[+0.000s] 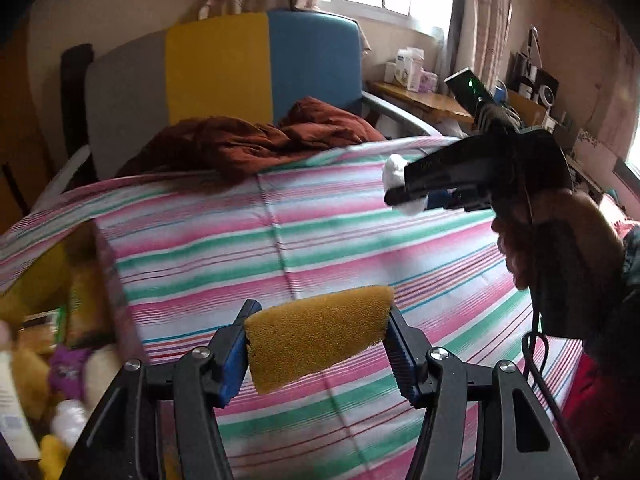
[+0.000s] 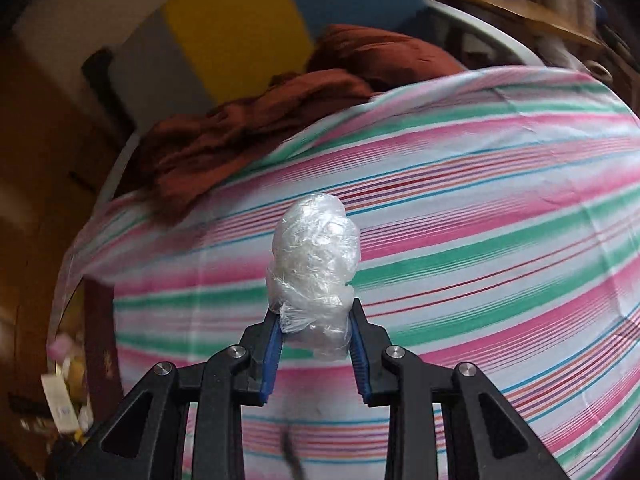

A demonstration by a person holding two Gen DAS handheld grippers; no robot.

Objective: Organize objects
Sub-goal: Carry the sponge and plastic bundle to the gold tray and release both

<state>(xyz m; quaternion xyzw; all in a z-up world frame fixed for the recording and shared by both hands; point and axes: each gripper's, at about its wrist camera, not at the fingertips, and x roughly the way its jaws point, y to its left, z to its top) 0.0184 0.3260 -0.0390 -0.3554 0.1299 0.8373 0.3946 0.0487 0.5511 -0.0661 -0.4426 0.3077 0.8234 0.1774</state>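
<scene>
A: Sponge (image 1: pixel 318 336), mustard, coarse-pored and wedge-shaped, sits pinched between the blue ribbed pads of the left gripper (image 1: pixel 320 344), held above the striped sheet (image 1: pixel 320 232).

B: And the right gripper (image 2: pixel 316 334)?

A: Closed narrowly on a crinkled wad of clear plastic wrap (image 2: pixel 316 264), egg-shaped, most of it standing out past the fingertips, also over the sheet.

B: Behind them?

A: Rumpled rust-brown blanket (image 1: pixel 248 144) at the sheet's far edge, before a grey, yellow and blue panel (image 1: pixel 224 72).
</scene>
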